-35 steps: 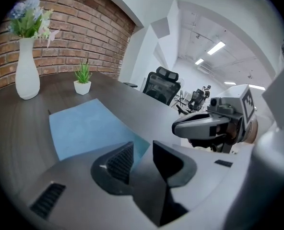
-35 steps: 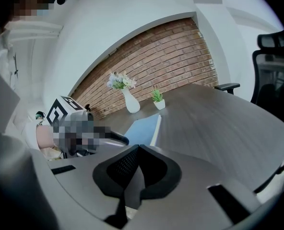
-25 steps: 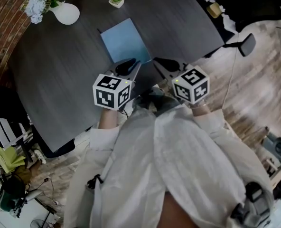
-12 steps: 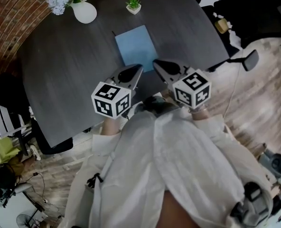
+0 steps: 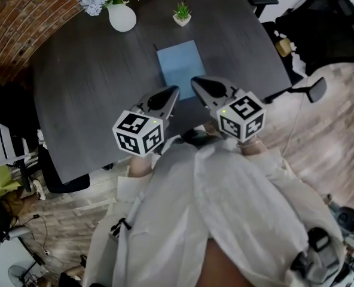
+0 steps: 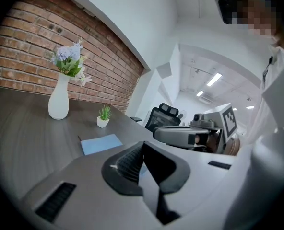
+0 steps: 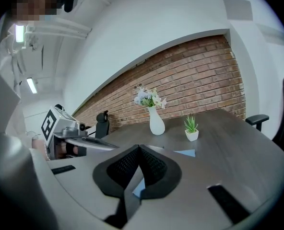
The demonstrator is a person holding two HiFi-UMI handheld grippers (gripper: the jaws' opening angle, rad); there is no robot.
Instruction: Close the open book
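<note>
A blue book (image 5: 181,66) lies closed and flat on the dark table (image 5: 93,100), beyond both grippers; it also shows as the blue book (image 6: 100,143) and the blue book (image 7: 186,153) in the gripper views. My left gripper (image 5: 172,91) hovers above the table's near edge, short of the book. Its jaws have just been closing, and they meet with nothing between them (image 6: 143,145). My right gripper (image 5: 196,82) hangs beside it, just above the book's near edge, and is also shut and empty (image 7: 139,147). Neither gripper touches the book.
A white vase of flowers (image 5: 122,17) and a small potted plant (image 5: 182,15) stand at the table's far side. Black office chairs (image 5: 320,23) stand to the right, and another chair (image 5: 57,172) is at the table's left edge. A brick wall (image 6: 31,47) runs behind the table.
Both grippers have risen and drawn back from the book toward the table's near edge. The left gripper's jaws have closed. The book lies as before.
</note>
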